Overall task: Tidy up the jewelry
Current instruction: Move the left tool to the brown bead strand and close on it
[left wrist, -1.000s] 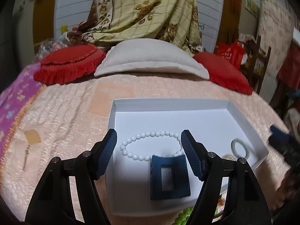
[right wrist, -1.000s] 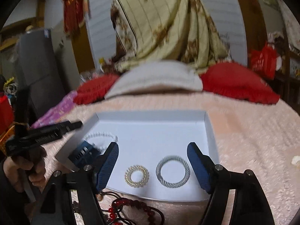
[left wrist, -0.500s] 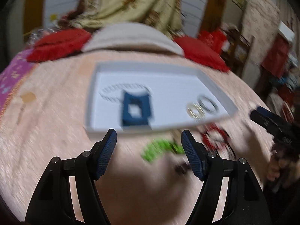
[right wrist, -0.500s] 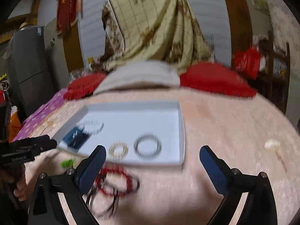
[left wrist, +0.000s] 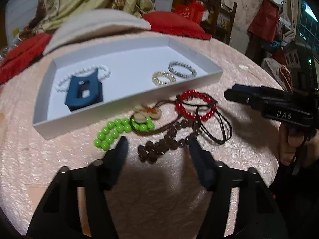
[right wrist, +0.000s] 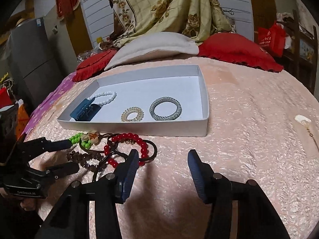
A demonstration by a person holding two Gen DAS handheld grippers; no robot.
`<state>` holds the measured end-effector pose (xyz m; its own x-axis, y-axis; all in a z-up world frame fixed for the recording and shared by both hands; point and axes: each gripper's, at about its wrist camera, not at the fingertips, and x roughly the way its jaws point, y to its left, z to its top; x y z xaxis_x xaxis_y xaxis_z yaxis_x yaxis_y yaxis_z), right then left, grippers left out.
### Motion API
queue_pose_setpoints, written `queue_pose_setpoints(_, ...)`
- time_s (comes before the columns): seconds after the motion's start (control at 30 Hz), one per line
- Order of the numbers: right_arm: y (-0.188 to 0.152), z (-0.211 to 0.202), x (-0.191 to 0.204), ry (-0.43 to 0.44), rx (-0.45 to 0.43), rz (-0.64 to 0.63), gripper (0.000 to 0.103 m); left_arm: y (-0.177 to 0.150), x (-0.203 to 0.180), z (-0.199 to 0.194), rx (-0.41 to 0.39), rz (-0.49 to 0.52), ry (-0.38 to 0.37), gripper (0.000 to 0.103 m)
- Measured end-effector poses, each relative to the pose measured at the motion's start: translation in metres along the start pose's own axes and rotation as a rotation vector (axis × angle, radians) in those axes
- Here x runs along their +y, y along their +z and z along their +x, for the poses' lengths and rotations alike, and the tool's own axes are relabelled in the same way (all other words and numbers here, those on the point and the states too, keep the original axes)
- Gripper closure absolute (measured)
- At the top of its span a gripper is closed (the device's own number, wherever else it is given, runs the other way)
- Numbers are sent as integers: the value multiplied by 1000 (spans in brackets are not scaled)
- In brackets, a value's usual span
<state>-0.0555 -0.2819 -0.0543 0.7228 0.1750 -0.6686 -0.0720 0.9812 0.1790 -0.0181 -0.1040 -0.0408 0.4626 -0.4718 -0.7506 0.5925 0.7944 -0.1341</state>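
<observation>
A white tray (right wrist: pixel 202 91) lay on the pink bedspread (right wrist: pixel 249 119), holding a white bead bracelet (right wrist: pixel 104 96), blue hair claw (right wrist: pixel 84 112), gold coil tie (right wrist: pixel 132 115) and silver bangle (right wrist: pixel 165 108). Red (right wrist: pixel 127 149), green (right wrist: pixel 76 138) and brown beads (right wrist: pixel 83 159) lay tangled before its near edge. The right gripper (right wrist: pixel 162 159) stood open above the bedspread; the left gripper (right wrist: pixel 70 155) was open at the brown beads.

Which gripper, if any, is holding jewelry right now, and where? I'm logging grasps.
Neither. The left gripper and right gripper are both open and empty, above the loose bracelets on the bedspread.
</observation>
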Motion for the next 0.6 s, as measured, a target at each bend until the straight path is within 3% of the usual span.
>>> queue_pose_setpoints(0.27, 1, 9, 9, 51, 41, -23, 53, 1, -1, 2, 20, 21, 14, 51)
queue_pose_setpoints(0.3, 0, 10, 11, 69, 49, -28, 53, 0, -2, 2, 21, 24, 17, 54)
queue_pose_setpoints(0.33, -1, 11, 14, 86, 56, -36, 53, 0, -2, 1, 20, 24, 24, 67)
queue_pose_setpoints(0.37, -2, 12, 17, 99, 62, -48, 53, 0, -2, 2, 20, 26, 44, 92)
queue_pose_setpoints(0.6, -7, 23, 33, 119, 108, -104, 67, -3, 6, -3, 25, -9, 36, 95)
